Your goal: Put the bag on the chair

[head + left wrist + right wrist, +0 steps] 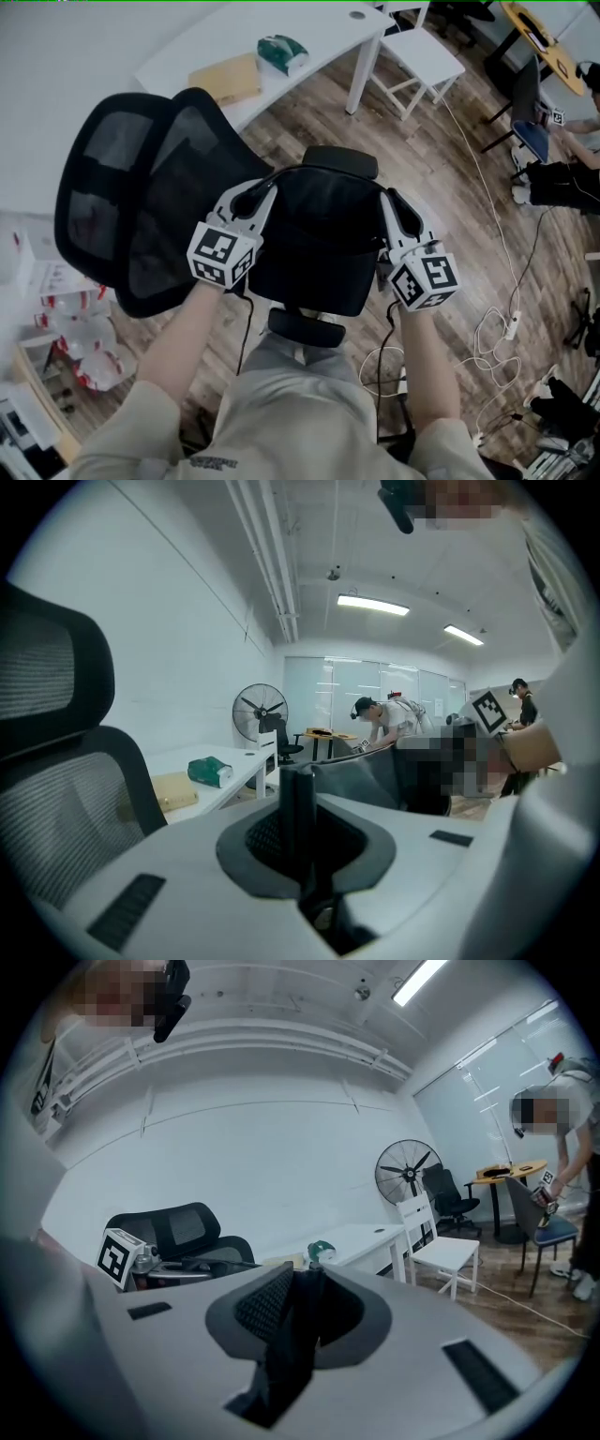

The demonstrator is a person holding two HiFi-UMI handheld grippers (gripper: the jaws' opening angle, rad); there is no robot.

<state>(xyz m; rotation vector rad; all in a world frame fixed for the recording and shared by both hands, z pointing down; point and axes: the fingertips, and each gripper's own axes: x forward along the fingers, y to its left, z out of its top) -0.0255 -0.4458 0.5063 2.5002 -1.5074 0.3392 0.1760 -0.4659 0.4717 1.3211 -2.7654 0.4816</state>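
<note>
My left claw [255, 199] is pinched nearly shut on one edge of the black bag [314, 246]. In the left gripper view a dark strap of it stands upright between the jaws. My right claw [392, 210] is clamped on the opposite edge, with a fold of black fabric squeezed between its jaws.

The bag is stretched between both claws over the seat of the mesh-backed office chair [141, 202]. It sits between the far armrest [342, 159] and the near armrest [305, 328]. I cannot tell whether its underside touches the seat.

Beyond the chair stands a white counter [216, 42]. A green packet [281, 53] lies near its front edge, and a brown envelope [225, 80] lies just beside the packet.
</note>
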